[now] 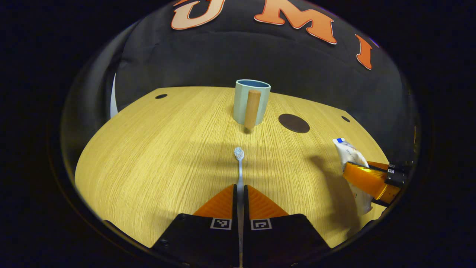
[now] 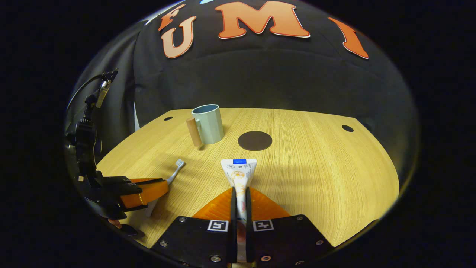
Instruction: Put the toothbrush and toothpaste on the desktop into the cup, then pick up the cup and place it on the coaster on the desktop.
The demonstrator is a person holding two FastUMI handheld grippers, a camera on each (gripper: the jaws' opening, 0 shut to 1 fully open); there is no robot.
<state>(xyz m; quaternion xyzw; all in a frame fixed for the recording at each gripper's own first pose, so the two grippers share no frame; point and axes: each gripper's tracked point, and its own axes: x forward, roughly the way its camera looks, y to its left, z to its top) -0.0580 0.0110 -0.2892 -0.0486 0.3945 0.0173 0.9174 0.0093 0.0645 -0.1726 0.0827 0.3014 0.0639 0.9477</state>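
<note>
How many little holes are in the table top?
2 small dark holes in the desktop: one at the far left corner, behind the cup, and one at the far right corner, beyond the coaster. The near edge may hide more.

bg: black cloth wall (image 2: 260,82) | light wood-grain desktop (image 2: 316,167), small dark holes near corners | overhead light, soft shadows

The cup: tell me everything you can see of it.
The cup is a pale green mug with faceted sides, a bluish inside and a straight, wood-looking peg handle on its side. It stands upright and looks empty on the far part of the wooden desktop, beside the dark round coaster but apart from it. Neither pair of tongs touches it.
</note>
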